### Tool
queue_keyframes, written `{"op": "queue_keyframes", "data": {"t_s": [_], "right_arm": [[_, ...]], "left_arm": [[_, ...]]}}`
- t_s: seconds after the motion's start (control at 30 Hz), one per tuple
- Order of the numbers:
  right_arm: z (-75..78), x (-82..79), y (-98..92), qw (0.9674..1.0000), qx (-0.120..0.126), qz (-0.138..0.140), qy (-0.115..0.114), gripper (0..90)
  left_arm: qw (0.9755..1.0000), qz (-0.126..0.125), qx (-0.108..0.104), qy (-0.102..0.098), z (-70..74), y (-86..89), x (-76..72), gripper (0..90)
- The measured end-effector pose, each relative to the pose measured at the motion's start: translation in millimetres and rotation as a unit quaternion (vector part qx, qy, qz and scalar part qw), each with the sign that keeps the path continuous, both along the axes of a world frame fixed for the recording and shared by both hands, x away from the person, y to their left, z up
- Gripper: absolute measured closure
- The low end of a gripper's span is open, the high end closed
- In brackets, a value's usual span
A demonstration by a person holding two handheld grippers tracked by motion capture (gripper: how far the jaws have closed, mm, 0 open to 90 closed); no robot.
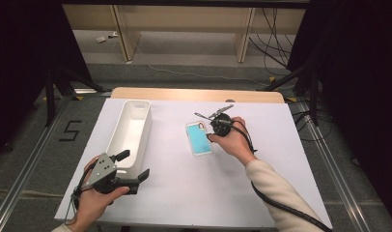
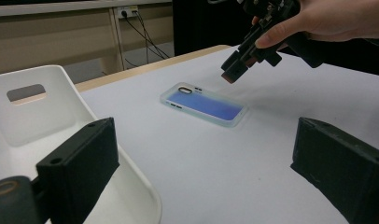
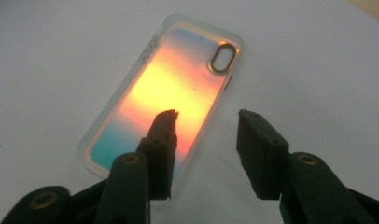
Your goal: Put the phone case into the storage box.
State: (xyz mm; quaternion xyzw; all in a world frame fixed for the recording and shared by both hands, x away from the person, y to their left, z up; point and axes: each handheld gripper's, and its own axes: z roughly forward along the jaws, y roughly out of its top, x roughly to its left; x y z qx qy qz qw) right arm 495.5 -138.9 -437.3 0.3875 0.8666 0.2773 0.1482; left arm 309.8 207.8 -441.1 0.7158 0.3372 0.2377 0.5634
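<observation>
Right hand-held gripper [image 3: 206,114], jaws apart w/ nothing between, hovers just above phone case [image 3: 164,88], long axis running away from it; left hand-held gripper [image 1: 131,164] open, farther off.

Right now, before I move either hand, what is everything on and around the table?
phone case: one, iridescent blue with clear rim, lying flat mid-table, camera hole at its far end
bin: one, white, long, on the table's left side, with a handle slot in its end wall
table cover: one, white sheet over a wooden tabletop
number marking: one, black 5 on the floor at left
cables: several, black, on the floor at far right
left gripper: one, black, jaws open beside the bin's near end, nothing between them
right gripper: one, black, jaws open just above the phone case, apart from it
</observation>
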Motion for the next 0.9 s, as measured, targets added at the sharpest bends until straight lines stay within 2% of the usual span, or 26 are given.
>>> {"op": "queue_keyframes", "data": {"t_s": [0.03, 0.07, 0.17, 0.27, 0.33, 0.37, 0.43, 0.53, 0.6, 0.7, 0.8, 0.83, 0.9], "right_arm": [[1.1, 0.8, -1.2, 1.0000, 0.008, -0.003, 0.001, 54.3], [2.3, 1.9, -2.7, 0.9994, 0.024, -0.017, -0.017, 48.3], [6.0, 0.8, -4.6, 0.9988, 0.038, -0.027, -0.009, 44.1], [9.2, 2.1, -7.3, 0.9967, 0.063, -0.048, -0.016, 41.8], [10.5, 2.1, -7.3, 0.9965, 0.065, -0.052, -0.009, 41.4], [12.0, 2.4, -9.0, 0.9974, 0.055, -0.047, -0.005, 40.9], [11.2, 3.5, -8.3, 0.9962, 0.067, -0.053, -0.014, 40.6], [13.6, 5.7, -8.0, 0.9963, 0.066, -0.054, -0.008, 40.5], [13.7, 6.5, -5.6, 0.9955, 0.069, -0.065, -0.003, 40.7], [13.1, 11.5, -3.8, 0.9969, 0.055, -0.055, 0.007, 42.5], [12.3, 13.6, -1.8, 0.9970, 0.053, -0.055, 0.011, 43.4], [13.1, 15.6, -0.5, 0.9972, 0.044, -0.052, 0.030, 43.4], [13.1, 16.1, 0.7, 0.9970, 0.041, -0.056, 0.035, 43.7]], "left_arm": [[1.0000, 0.000, 0.001, -0.001, 0.0, 0.1, 0.1, 6.4], [1.0000, 0.000, 0.000, 0.000, -0.1, 0.0, 0.0, 6.4], [1.0000, 0.000, 0.000, 0.000, 0.0, 0.1, 0.0, 6.4], [1.0000, -0.001, 0.000, 0.000, -0.2, 0.1, 0.1, 6.4], [1.0000, -0.001, 0.000, 0.000, -0.2, 0.0, 0.1, 6.4], [1.0000, -0.001, 0.000, 0.000, -0.1, 0.0, 0.1, 6.4], [1.0000, 0.000, 0.000, 0.000, -0.1, -0.1, 0.2, 6.4], [1.0000, -0.001, 0.001, -0.001, -0.1, 0.0, 0.2, 6.4], [1.0000, -0.001, 0.000, 0.000, 0.0, 0.0, 0.1, 6.4], [1.0000, 0.000, -0.002, 0.000, -0.2, 0.2, 0.2, 6.4], [1.0000, 0.000, -0.001, 0.000, 0.0, 0.4, 0.1, 6.4], [1.0000, 0.000, -0.001, 0.000, 0.0, 0.3, 0.1, 6.4], [1.0000, 0.000, -0.001, 0.000, 0.1, 0.5, 0.0, 6.4]]}}
